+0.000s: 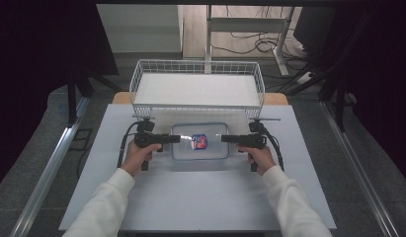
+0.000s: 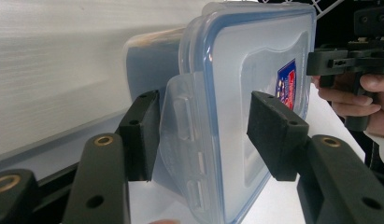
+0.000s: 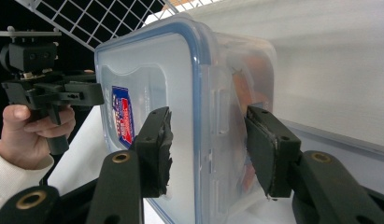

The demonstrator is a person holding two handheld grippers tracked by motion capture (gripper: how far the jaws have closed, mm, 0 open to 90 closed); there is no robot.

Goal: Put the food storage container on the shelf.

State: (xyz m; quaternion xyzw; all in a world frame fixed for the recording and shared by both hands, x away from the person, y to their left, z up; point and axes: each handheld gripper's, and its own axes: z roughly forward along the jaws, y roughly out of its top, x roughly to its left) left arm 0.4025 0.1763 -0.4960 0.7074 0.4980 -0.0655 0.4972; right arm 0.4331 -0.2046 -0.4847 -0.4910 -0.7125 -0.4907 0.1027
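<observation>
A clear plastic container (image 1: pixel 199 141) with a blue-edged snap lid sat on the white table (image 1: pixel 190 197), just in front of a white wire basket (image 1: pixel 197 87). The left tongs (image 1: pixel 172 139) reached its left short end and the right tongs (image 1: pixel 229 138) its right short end, so the box lay between the two, each tool held level and pointing inward.

In the left gripper view the left tongs (image 2: pixel 206 133) straddled the lid's side latch (image 2: pixel 182 140): one jaw sat over the lid top, the other under the flap against the container (image 2: pixel 255 93) wall. A gap showed at the upper pad, so the jaws stood open around the edge rather than clamped. In the right gripper view the right tongs (image 3: pixel 209 149) likewise bracketed the container (image 3: pixel 180 93) rim, one pad above the lid and one beside the wall, with daylight between pads and plastic; they too were open, not pressing.

A red and blue label (image 1: pixel 199 141) sat on the lid, its print too small to read. Something orange-brown showed through the wall in the right gripper view, but the cloudy plastic blurred it beyond naming. The person's sleeves ran off the bottom edge of the high view.
</observation>
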